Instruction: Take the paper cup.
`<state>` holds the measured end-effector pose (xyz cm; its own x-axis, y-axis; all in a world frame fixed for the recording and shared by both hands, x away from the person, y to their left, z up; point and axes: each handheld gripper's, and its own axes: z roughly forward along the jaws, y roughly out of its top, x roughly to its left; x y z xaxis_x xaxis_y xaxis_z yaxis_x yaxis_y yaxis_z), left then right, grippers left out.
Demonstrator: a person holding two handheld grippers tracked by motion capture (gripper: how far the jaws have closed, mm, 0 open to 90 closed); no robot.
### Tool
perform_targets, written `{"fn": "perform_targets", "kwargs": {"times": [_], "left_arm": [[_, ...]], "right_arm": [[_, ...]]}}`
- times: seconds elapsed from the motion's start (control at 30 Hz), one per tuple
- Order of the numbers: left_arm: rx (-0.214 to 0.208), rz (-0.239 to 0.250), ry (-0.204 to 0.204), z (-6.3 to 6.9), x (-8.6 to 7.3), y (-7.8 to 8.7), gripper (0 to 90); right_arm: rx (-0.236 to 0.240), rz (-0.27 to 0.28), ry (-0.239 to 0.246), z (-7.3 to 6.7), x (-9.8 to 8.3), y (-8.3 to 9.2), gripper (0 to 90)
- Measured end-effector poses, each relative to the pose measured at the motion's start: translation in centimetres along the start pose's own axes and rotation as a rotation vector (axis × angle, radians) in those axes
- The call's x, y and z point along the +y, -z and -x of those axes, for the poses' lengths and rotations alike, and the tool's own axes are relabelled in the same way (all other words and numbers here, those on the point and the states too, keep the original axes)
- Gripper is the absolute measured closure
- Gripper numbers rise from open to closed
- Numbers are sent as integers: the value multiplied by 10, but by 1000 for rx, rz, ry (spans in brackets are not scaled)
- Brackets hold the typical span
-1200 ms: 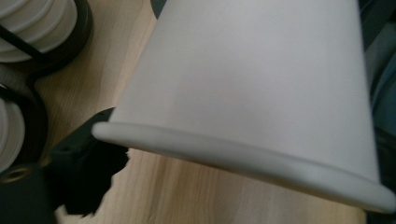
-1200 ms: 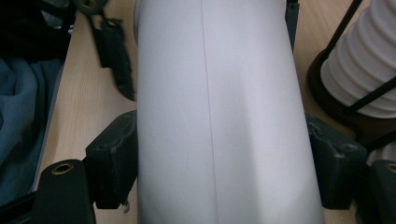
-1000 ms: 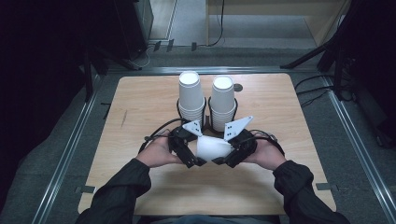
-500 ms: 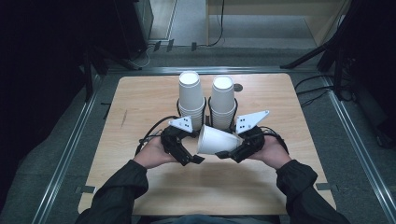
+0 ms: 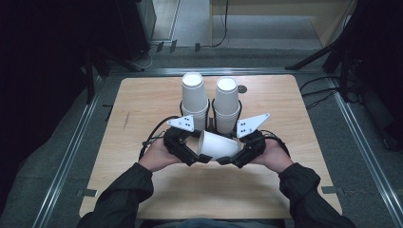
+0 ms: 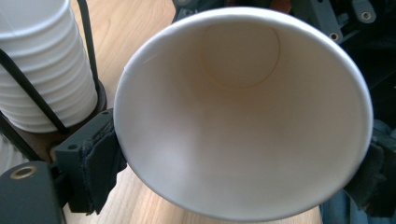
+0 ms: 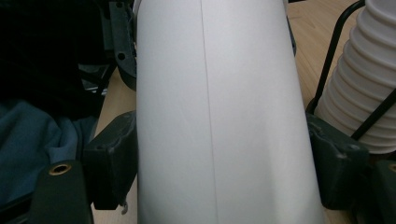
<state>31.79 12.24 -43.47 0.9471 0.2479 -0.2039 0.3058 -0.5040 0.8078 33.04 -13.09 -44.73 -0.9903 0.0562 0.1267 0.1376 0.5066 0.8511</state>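
A white paper cup (image 5: 218,145) lies on its side above the table, held between both hands. Its open mouth (image 6: 243,116) faces my left gripper (image 6: 238,163), whose pads (image 6: 95,163) touch the rim on both sides; these jaws have just been closing onto the cup between them. My right gripper (image 7: 215,163) is shut across the cup's body (image 7: 215,93), with a pad (image 7: 112,158) pressed against each side. In the high view the left gripper (image 5: 199,151) and right gripper (image 5: 233,153) meet at the cup from either side.
Two tall stacks of white cups (image 5: 195,97) (image 5: 227,102) stand in black wire holders just behind the grippers. One stack (image 6: 42,65) is close beside the left gripper, the other stack (image 7: 369,88) beside the right. The wooden table (image 5: 142,104) has metal rails alongside.
The cup has come up from low between the grippers and now lies level, its mouth turned to the left gripper. Both hands have stayed nearly in place.
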Motion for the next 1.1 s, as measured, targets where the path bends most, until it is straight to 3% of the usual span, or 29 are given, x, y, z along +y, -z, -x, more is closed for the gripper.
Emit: {"fn": "perform_targets", "kwargs": {"times": [0.2,0.33,0.43,0.6,0.73,0.8,1.1], "left_arm": [[-9,-21,-26,1,4,4,135],[-18,-52,-20,-1,5,4,152],[8,-88,-22,-2,5,6,154],[14,-107,-9,-4,5,12,152],[34,-151,-26,-4,7,12,152],[54,-197,-46,-3,8,9,152],[92,-315,-57,-2,11,-9,150]], "right_arm": [[8,-1,-3,0,1,2,226],[26,-25,-43,1,2,0,221],[8,-58,-64,1,1,-2,155],[-46,-99,-79,3,-2,-3,136],[-55,-125,-61,3,-3,-6,138],[-59,-139,-49,2,-4,-10,142],[-76,-202,-6,2,-8,-28,154]]}}
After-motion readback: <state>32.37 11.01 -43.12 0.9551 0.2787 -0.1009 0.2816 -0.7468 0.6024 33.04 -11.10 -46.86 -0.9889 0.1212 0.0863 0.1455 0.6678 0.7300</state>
